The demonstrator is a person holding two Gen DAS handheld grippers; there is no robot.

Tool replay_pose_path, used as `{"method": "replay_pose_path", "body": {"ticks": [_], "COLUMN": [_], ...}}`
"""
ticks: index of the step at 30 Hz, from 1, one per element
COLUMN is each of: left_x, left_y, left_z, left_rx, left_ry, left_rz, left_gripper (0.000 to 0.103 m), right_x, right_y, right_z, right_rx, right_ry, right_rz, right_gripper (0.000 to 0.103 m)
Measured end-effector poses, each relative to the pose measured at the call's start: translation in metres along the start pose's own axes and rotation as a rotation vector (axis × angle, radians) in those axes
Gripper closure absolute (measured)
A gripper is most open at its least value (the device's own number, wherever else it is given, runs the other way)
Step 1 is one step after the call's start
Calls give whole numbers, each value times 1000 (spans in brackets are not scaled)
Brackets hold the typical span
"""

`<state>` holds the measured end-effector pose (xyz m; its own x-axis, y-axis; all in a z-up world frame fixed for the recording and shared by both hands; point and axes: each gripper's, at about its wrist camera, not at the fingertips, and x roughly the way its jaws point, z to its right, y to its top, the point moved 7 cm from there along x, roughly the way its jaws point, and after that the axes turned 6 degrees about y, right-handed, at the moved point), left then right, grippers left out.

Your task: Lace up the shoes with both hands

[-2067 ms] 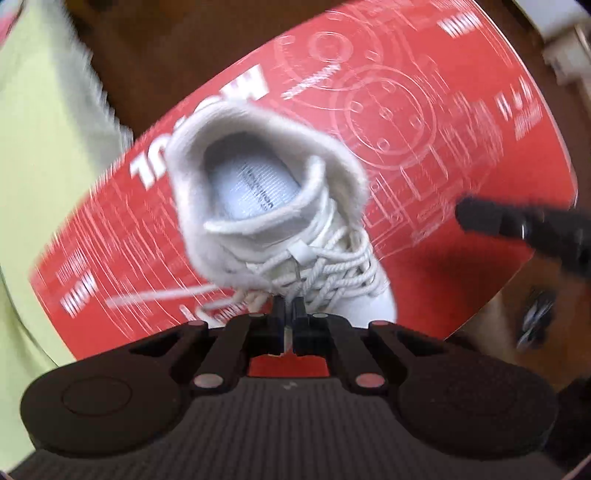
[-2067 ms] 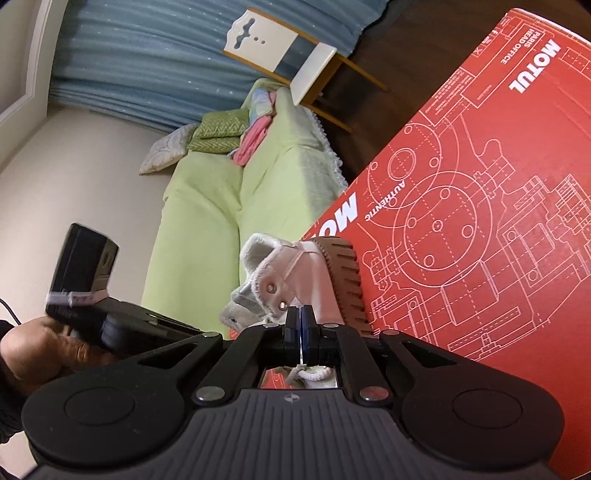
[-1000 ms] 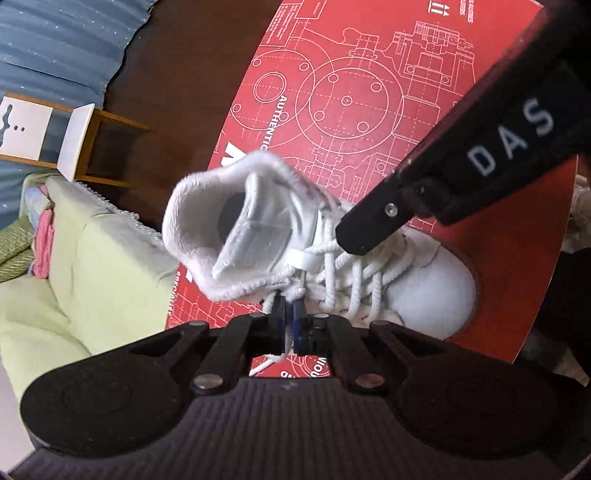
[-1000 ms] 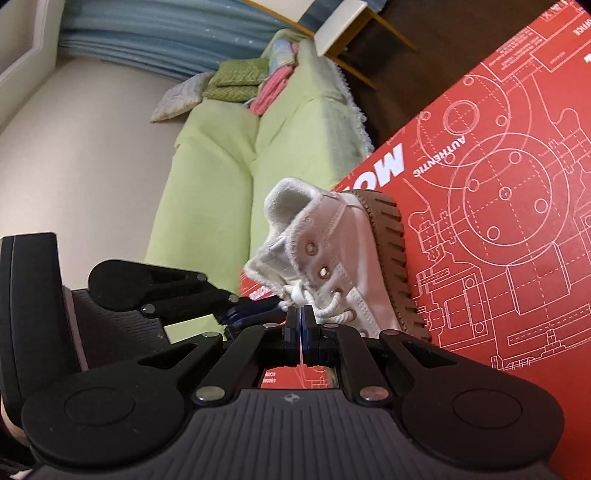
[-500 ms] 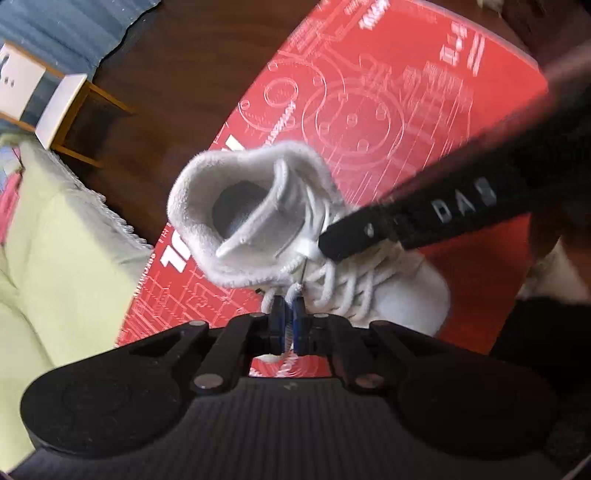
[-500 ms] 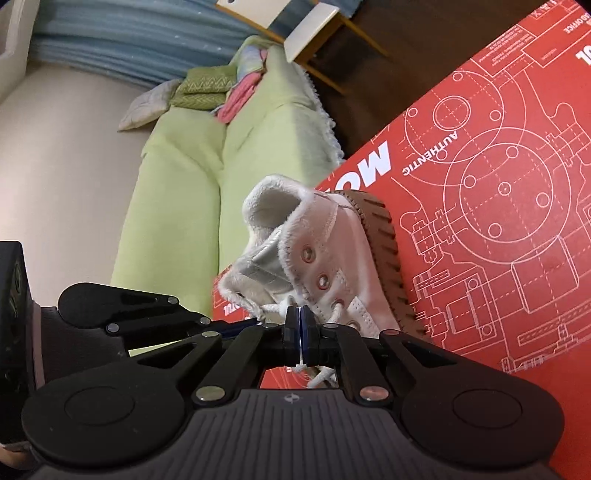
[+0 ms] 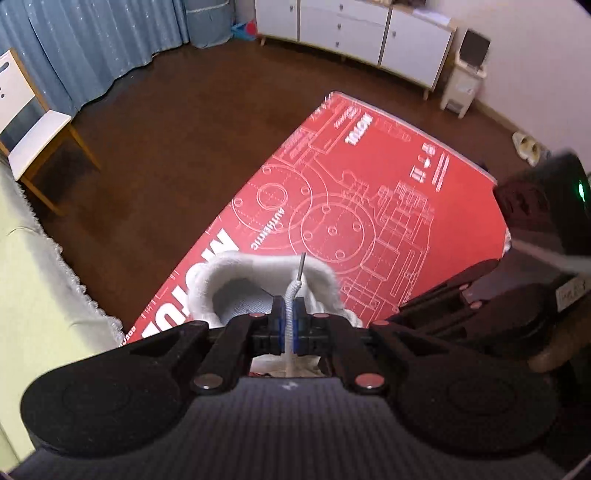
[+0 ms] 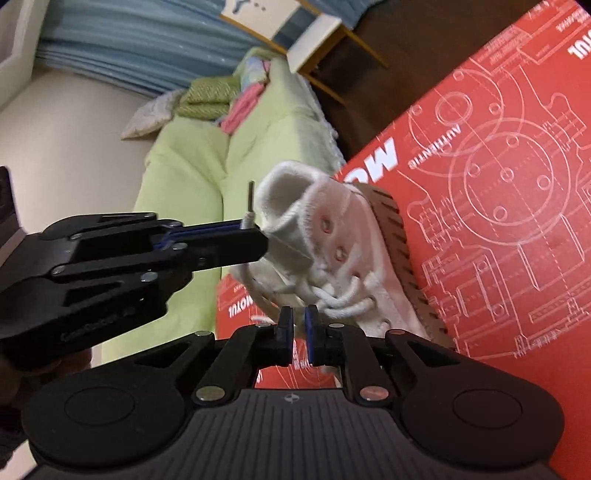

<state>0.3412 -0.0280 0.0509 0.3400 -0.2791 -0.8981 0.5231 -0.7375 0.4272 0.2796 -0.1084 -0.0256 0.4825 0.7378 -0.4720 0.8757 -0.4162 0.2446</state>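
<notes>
A white high-top shoe (image 8: pixel 332 254) with a brown sole lies on a red printed cardboard sheet (image 8: pixel 498 184). Only its fleecy collar (image 7: pixel 225 277) shows in the left wrist view. My left gripper (image 7: pixel 291 314) is shut on the white lace (image 7: pixel 291 295), whose metal tip (image 7: pixel 301 266) sticks up past the pads. Seen from the right wrist, the left gripper (image 8: pixel 255 236) hangs beside the collar, and the lace (image 8: pixel 251 284) runs down from it to the shoe. My right gripper (image 8: pixel 298 319) is low in front of the crossed laces. Its jaws are opening, and nothing is between them.
A light green sofa (image 8: pixel 192 166) with cushions and folded cloths stands beside the sheet. A white wooden chair (image 7: pixel 33 129) is near blue curtains (image 7: pixel 92 44). Dark brown floor (image 7: pixel 166 147) stretches to white cabinets (image 7: pixel 369 33) at the far wall.
My left gripper has risen and tilted up, drawing the lace end above the collar. My right gripper's jaws, shut before, have parted a little.
</notes>
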Motion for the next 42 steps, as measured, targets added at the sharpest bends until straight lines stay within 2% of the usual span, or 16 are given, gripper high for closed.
{"method": "replay_pose_path", "body": {"ticks": [6,10,12,18,20,22,26,34,42], "left_x": [-2,-5,-7,-7,-1,6,19,38,50], "left_y": [-13,-18,-17,-15,-20,-26,-39,-41,-46], "left_z": [-25,-24,-23,-2,7,15,24,34,41], "left_rx": [30,115,158,430,521,613,791,956,1078], "left_ry": [-49,-86,-107,-136,-148,-151,-100,-56,-30], "left_rz": [-33,-11,8,26,0,-35,-108,-238,-327], "left_gripper": [101,101,101,101,101,101,101,101,102], "right_x": [7,12,15,32,39,45,54,73,81], "right_y": [-5,-9,-12,-37,-46,-55,-66,-80,-80], "right_z": [-15,-24,-33,-64,-71,-78,-80,-82,-79], "right_rx": [-57,-164,-262,-584,-669,-749,-841,-947,-939], "right_ry": [-21,-102,-149,-308,-359,-403,-468,-547,-546], "right_rz": [55,74,80,73,70,69,91,132,164], "right_gripper": [89,88,89,88,93,94,97,97,97]}}
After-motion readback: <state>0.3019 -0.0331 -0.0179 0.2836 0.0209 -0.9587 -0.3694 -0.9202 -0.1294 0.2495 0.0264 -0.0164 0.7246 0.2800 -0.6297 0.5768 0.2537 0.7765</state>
